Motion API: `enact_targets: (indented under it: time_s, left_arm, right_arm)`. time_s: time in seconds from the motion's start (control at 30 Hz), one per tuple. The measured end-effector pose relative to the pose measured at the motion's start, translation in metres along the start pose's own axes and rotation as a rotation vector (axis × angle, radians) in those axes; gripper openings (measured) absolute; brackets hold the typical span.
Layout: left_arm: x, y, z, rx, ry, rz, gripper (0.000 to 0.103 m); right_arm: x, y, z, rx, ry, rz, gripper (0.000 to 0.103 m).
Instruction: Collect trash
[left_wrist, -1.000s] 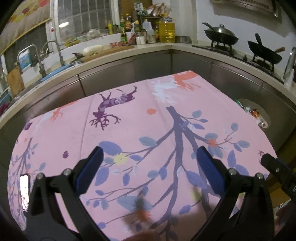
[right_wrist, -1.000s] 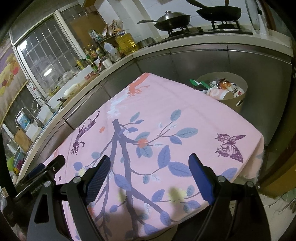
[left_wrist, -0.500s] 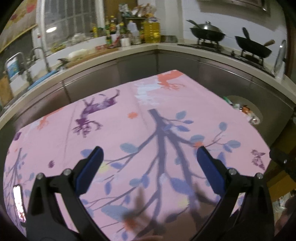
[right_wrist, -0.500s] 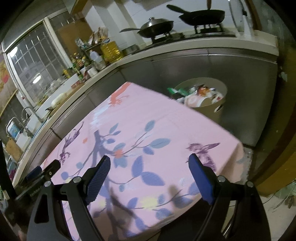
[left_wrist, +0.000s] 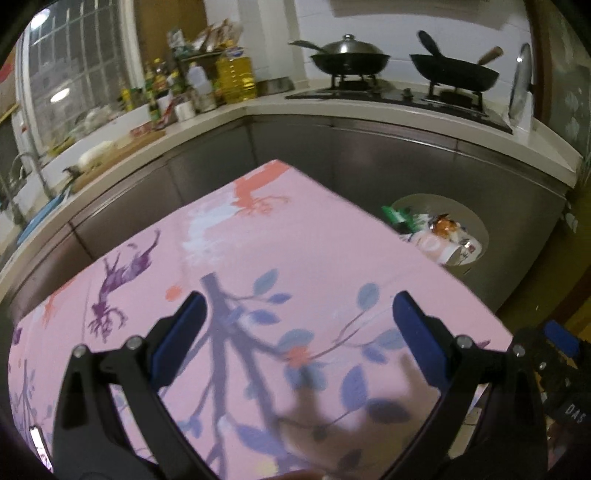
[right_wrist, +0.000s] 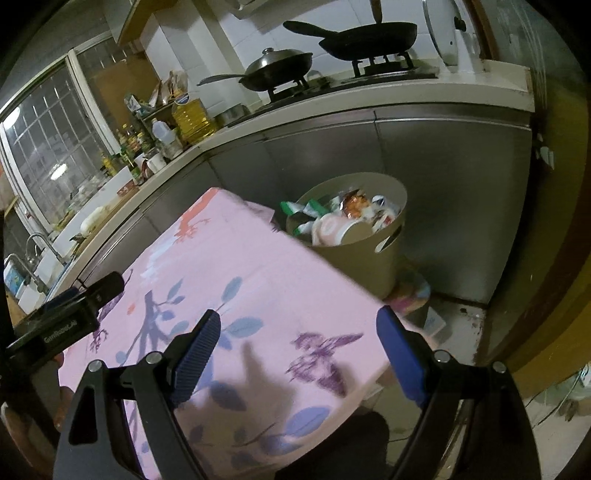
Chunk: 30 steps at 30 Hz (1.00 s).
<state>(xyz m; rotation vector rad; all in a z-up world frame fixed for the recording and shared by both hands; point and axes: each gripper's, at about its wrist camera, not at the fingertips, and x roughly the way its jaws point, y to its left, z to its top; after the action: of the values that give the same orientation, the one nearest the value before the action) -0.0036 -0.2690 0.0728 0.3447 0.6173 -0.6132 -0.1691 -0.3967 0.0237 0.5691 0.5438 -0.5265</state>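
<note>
A beige round trash bin (right_wrist: 388, 236) stands on the floor past the table's far right corner, filled with wrappers and cups (right_wrist: 343, 221). In the left wrist view the bin (left_wrist: 476, 225) shows beyond the table edge. My left gripper (left_wrist: 299, 325) hovers open over the pink floral tablecloth (left_wrist: 258, 258) with nothing between its blue pads. My right gripper (right_wrist: 295, 343) is open too, empty, above the cloth's right corner (right_wrist: 314, 295). The left gripper's body (right_wrist: 70, 314) shows at the left of the right wrist view. No loose trash shows on the cloth.
Steel cabinets (right_wrist: 424, 155) wrap around behind the table. Two woks (left_wrist: 351, 59) sit on the stove at the back right. Oil and sauce bottles (left_wrist: 232, 77) crowd the counter corner. A sink tap (right_wrist: 37, 243) is at the far left. A small stool (right_wrist: 410, 299) stands below the bin.
Both grippers have swung to the right across the table, so the trash bin now sits larger and nearer the middle of both views. Both stay open and empty.
</note>
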Motion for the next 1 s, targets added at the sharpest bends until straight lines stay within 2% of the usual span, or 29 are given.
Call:
enact_targets:
  time_s: [0.2,0.37,0.6,1.0]
  left_arm:
    - [0.010,-0.036,0.017,0.013,-0.072,-0.004,0.097]
    - [0.030,-0.071,0.030,0.079,-0.052,0.004,0.097]
    - [0.048,-0.101,0.033,0.110,-0.012,-0.012,0.097]
    - [0.067,-0.115,0.035,0.122,0.047,-0.041,0.097]
  right_arm:
    - [0.012,-0.023,0.022,-0.017,0.000,-0.018,0.083]
    - [0.026,-0.052,0.034,0.034,0.031,-0.039,0.083]
    - [0.030,-0.069,0.043,0.038,0.040,-0.050,0.083]
    - [0.048,-0.077,0.053,0.016,0.057,-0.065,0.083]
